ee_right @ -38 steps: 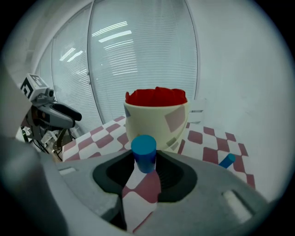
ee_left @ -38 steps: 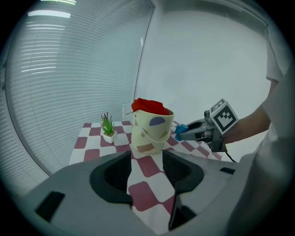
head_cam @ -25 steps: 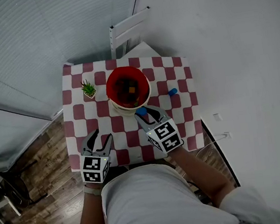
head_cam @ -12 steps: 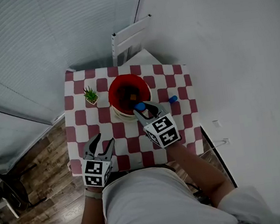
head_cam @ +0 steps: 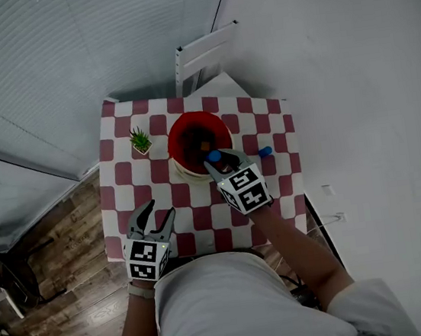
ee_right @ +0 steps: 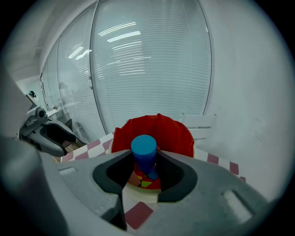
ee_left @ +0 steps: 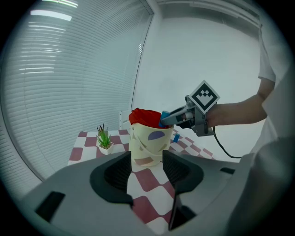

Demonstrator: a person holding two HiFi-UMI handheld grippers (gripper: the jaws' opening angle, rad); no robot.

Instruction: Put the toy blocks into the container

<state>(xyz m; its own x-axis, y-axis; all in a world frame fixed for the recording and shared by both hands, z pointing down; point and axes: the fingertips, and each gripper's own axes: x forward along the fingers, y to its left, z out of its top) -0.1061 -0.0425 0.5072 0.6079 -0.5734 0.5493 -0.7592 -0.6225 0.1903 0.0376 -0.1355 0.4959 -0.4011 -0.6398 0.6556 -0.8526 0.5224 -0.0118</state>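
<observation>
A cream bucket with a red lining [head_cam: 198, 133] [ee_left: 150, 138] [ee_right: 170, 131] stands at the middle of the checked table [head_cam: 130, 197]. Several coloured blocks [ee_right: 145, 182] lie inside it. My right gripper [head_cam: 216, 157] [ee_right: 144, 161] is shut on a blue cylinder block [head_cam: 214, 156] [ee_right: 144, 152] [ee_left: 164, 118], held upright over the bucket's near rim. A second blue block [head_cam: 264, 151] [ee_left: 176, 137] lies on the table to the right of the bucket. My left gripper [head_cam: 153, 219] [ee_left: 146, 168] hangs open and empty at the table's near left edge.
A small potted plant [head_cam: 141, 141] [ee_left: 104, 139] stands left of the bucket. A white chair [head_cam: 206, 48] is behind the table. Window blinds run along the left, a white wall on the right, and wooden floor [head_cam: 46, 262] lies left of the table.
My right gripper carried the blue cylinder forward from the table in front of the bucket to above its near rim. The left gripper stayed about where it was.
</observation>
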